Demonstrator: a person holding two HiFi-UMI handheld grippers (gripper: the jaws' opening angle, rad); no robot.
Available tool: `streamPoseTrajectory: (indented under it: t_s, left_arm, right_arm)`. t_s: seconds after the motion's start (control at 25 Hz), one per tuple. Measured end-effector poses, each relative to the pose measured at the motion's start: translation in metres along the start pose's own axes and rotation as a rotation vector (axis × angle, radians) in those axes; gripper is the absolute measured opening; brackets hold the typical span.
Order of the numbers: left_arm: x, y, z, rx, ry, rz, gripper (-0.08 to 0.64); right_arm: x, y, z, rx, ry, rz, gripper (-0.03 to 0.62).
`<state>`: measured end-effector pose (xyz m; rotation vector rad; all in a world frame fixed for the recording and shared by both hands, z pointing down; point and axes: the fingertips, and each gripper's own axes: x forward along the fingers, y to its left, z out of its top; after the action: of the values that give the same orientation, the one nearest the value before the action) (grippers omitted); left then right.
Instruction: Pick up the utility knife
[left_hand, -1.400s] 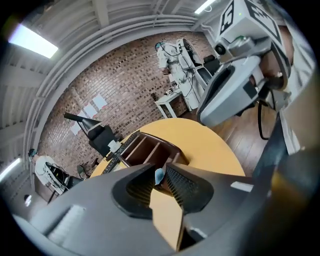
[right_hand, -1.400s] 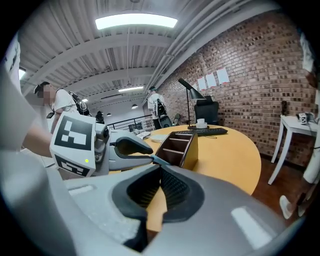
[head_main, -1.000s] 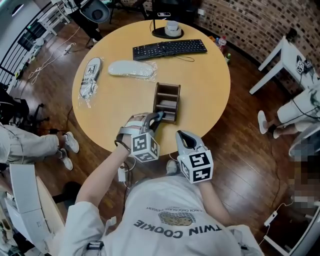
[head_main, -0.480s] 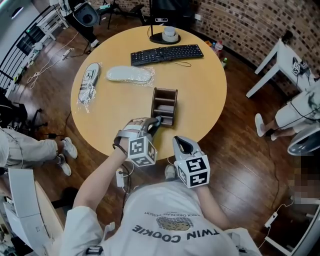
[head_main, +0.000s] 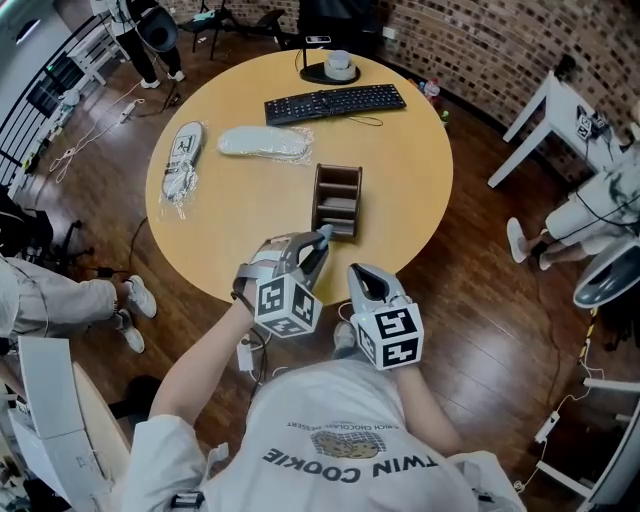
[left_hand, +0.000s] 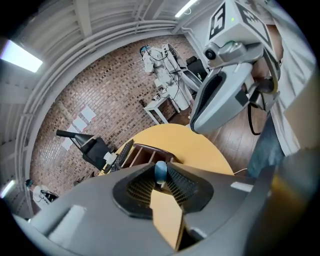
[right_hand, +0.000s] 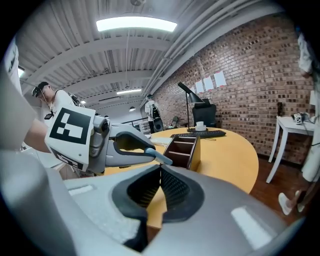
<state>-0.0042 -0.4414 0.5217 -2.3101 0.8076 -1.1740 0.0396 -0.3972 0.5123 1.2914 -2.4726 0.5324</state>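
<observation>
Round wooden table (head_main: 230, 210) carries a brown organizer (head_main: 338, 200) near its front edge. Just beside that box the left gripper (head_main: 320, 240) has the knife (left_hand: 160, 172) pinched between its jaws, which have just been closing onto it, its blue end poking past the tips. Close alongside, at the table's edge, the right gripper (right_hand: 160, 170) hovers with jaws together and empty.

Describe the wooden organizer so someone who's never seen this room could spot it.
Find the round yellow table. Between the black keyboard and the person's edge stands the wooden organizer: the only dark brown box there, split by dividers, unlike the pale wrapped items to its left.
</observation>
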Motion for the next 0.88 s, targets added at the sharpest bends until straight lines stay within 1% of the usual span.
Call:
streamPoseTrajectory:
  t_s: [0.16,0.28,0.44,0.56,0.72,0.88]
  left_arm:
    - [-0.023,-0.007,0.009,-0.008,-0.044,0.010,0.074]
    - [-0.042,-0.011,0.010,-0.035,-0.071,0.021,0.074]
    - [-0.066,-0.015,0.009,-0.082,-0.103,0.046,0.074]
    - [-0.085,-0.023,0.010,-0.118,-0.128,0.049,0.074]
    - [-0.114,-0.032,0.011,-0.190,-0.167,0.065,0.074]
    - [-0.141,-0.043,0.004,-0.252,-0.189,0.081,0.074]
  right_arm:
    - [-0.008,0.014,0.001,-0.012,-0.008,-0.017,0.003]
    - [-0.015,0.027,-0.001,-0.018,-0.013,-0.027,0.003]
    - [-0.023,0.045,-0.001,-0.029,-0.025,-0.038,0.003]
    - [-0.033,0.060,0.000,-0.038,-0.034,-0.045,0.002]
    - [-0.046,0.082,-0.001,-0.056,-0.047,-0.054,0.003]
    - [-0.059,0.106,-0.007,-0.065,-0.058,-0.068,0.003]
